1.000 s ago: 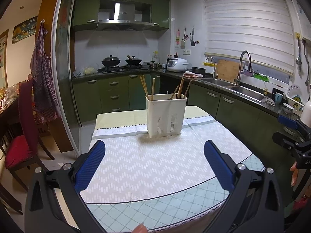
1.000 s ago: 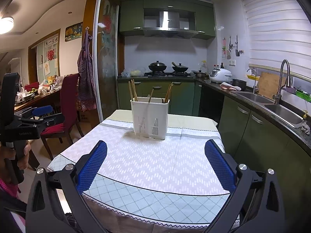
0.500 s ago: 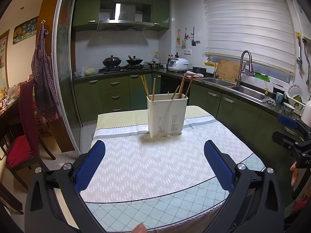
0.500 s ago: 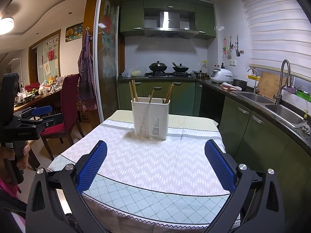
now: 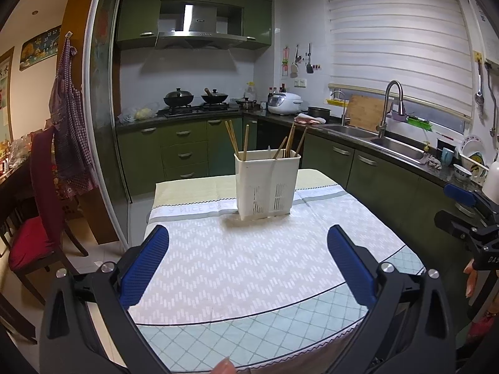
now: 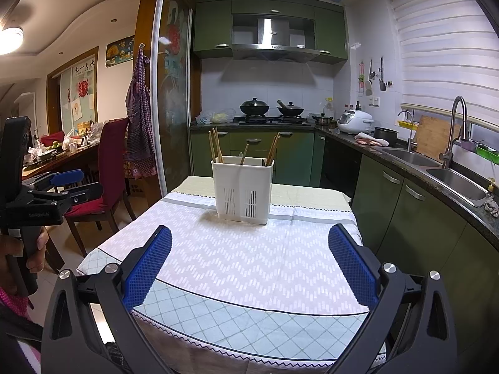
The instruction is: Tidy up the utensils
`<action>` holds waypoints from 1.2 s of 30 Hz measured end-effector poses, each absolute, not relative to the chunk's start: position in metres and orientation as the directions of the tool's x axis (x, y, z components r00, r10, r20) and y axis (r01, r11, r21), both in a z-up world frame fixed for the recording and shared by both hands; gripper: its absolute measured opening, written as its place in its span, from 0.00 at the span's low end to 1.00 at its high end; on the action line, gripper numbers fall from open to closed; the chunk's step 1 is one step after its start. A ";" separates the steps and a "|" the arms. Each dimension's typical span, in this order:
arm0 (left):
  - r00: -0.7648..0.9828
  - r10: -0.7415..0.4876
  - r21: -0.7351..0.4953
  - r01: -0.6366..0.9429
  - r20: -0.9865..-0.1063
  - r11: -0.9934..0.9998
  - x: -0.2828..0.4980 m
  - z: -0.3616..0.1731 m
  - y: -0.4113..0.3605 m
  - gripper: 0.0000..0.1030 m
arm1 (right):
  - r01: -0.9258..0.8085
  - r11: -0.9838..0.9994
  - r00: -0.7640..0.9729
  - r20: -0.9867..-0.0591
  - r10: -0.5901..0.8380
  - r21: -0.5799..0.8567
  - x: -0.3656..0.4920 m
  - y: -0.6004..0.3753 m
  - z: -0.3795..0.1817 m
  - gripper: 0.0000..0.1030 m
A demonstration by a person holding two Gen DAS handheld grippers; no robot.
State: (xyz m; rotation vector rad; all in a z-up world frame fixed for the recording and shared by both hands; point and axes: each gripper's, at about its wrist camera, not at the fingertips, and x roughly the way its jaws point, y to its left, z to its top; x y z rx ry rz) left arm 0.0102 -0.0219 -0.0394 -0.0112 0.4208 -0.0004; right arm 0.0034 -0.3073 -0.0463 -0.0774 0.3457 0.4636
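The worktop (image 5: 249, 268), covered in a zigzag-patterned cloth, is filling the lower half of both wrist views. Toward its far end a white utensil holder (image 5: 266, 184) is standing upright, its divider splitting it into a left and a right compartment. Wooden chopsticks (image 5: 232, 138) are leaning out of the left compartment, and more chopsticks (image 5: 290, 140) are angling out of the right one, all with their long axes running roughly vertical, tips fanning upward.

The left hand-held gripper (image 5: 249, 258) is hovering over the near edge of the worktop, released, with nothing between its blue pads. The right hand-held gripper (image 6: 249, 258) is doing the same, spread wide and empty. The holder is lying straight ahead of both, well apart from either, slightly right of centre for the left one and slightly left of centre for the right one. Neither looks clearly nearer. Any grasp will probably be coming from above, closing across a stick's upright shaft.
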 end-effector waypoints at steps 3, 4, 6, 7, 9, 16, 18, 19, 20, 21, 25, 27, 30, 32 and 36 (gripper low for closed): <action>0.913 0.002 -0.007 -0.005 -0.407 1.000 0.010 -0.039 -0.020 0.94 | -0.452 0.892 0.837 -0.342 0.426 0.004 0.005 -0.307 -0.046 0.96; 0.913 -0.001 -0.007 -0.003 -0.407 1.000 0.010 -0.039 -0.020 0.94 | -0.452 0.892 0.837 -0.342 0.426 0.005 0.004 -0.307 -0.047 0.96; 0.913 -0.003 -0.011 -0.002 -0.407 1.000 0.010 -0.039 -0.018 0.94 | -0.454 0.891 0.837 -0.342 0.428 0.005 0.004 -0.306 -0.047 0.96; 0.913 -0.006 -0.012 0.001 -0.408 1.000 0.010 -0.038 -0.018 0.94 | -0.454 0.891 0.837 -0.341 0.428 0.004 0.005 -0.306 -0.046 0.96; 0.912 -0.004 -0.012 -0.001 -0.409 1.000 0.010 -0.038 -0.018 0.94 | -0.454 0.891 0.836 -0.342 0.428 0.005 0.004 -0.306 -0.047 0.96; 0.912 0.007 0.001 -0.008 -0.409 1.000 0.010 -0.041 -0.018 0.94 | -0.458 0.889 0.836 -0.340 0.431 0.001 0.004 -0.305 -0.048 0.96; 0.912 0.007 0.002 -0.007 -0.410 1.000 0.010 -0.041 -0.018 0.94 | -0.459 0.889 0.835 -0.341 0.432 0.001 0.004 -0.305 -0.048 0.96; 0.912 0.009 0.003 -0.008 -0.410 1.000 0.010 -0.041 -0.018 0.94 | -0.459 0.889 0.835 -0.340 0.432 0.001 0.004 -0.305 -0.048 0.96; 0.913 0.010 0.002 -0.010 -0.409 1.000 0.010 -0.041 -0.018 0.94 | -0.459 0.888 0.835 -0.340 0.432 0.002 0.004 -0.305 -0.048 0.96; 0.913 0.012 0.001 -0.013 -0.409 1.000 0.010 -0.041 -0.017 0.94 | -0.459 0.888 0.835 -0.341 0.432 0.001 0.004 -0.305 -0.048 0.96; 0.907 0.005 -0.015 -0.013 -0.420 1.000 0.011 -0.044 -0.015 0.94 | -0.459 0.889 0.835 -0.340 0.432 0.002 0.003 -0.305 -0.048 0.96; 0.904 0.009 -0.017 -0.018 -0.428 1.000 0.013 -0.045 -0.014 0.94 | -0.459 0.888 0.835 -0.340 0.432 0.002 0.003 -0.305 -0.048 0.96; 0.899 0.019 -0.008 -0.025 -0.437 1.000 0.015 -0.047 -0.015 0.94 | -0.459 0.889 0.835 -0.341 0.432 0.001 0.003 -0.305 -0.048 0.96; 0.901 -0.003 -0.026 -0.009 -0.434 1.000 0.015 -0.046 -0.014 0.94 | -0.460 0.888 0.835 -0.341 0.432 0.000 0.003 -0.304 -0.049 0.96; 0.898 -0.027 -0.064 -0.001 -0.440 0.998 0.016 -0.046 -0.010 0.94 | -0.460 0.888 0.835 -0.341 0.433 0.001 0.003 -0.304 -0.049 0.96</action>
